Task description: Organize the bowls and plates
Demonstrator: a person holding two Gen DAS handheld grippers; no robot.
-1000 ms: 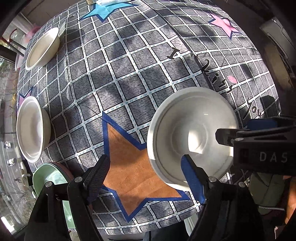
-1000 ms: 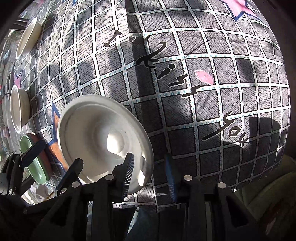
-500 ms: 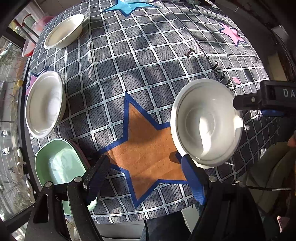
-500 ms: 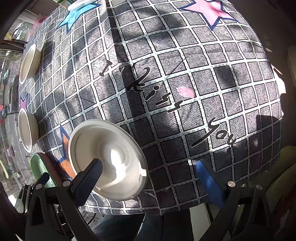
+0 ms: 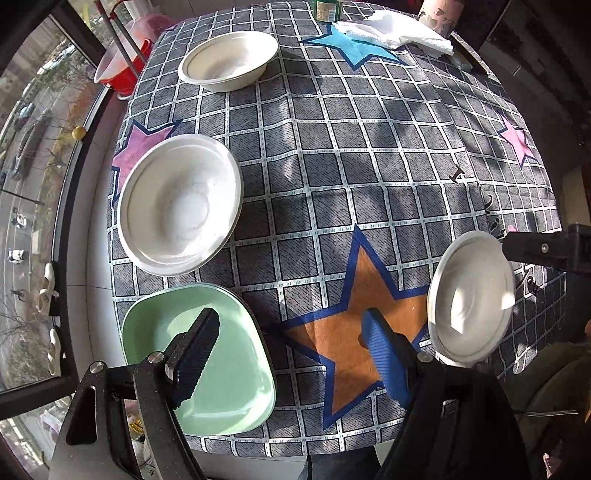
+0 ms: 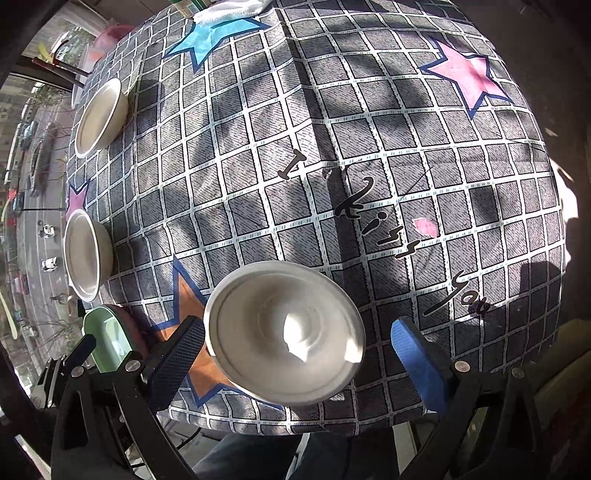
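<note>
**On the star cloth, both tongs spread wide**

Near the table's front edge we see the white bowl [image 6: 284, 332] resting beside the orange star [image 5: 364, 314], between the gaping fingers of our right gripper [image 6: 299, 354]. Our left gripper [image 5: 291, 354] hangs open above the green plate [image 5: 199, 354]; two more white bowls [image 5: 181, 203] sit farther off.

Grey checked tablecloth [image 5: 332, 155] with white grid lines, orange, blue and pink stars and black script; three white bowls [image 5: 180, 204], [image 5: 229, 60], [image 6: 284, 332]; mint-green square dish [image 5: 221, 369]; red bucket [image 5: 123, 64]; white towel [image 5: 399, 33].
</note>
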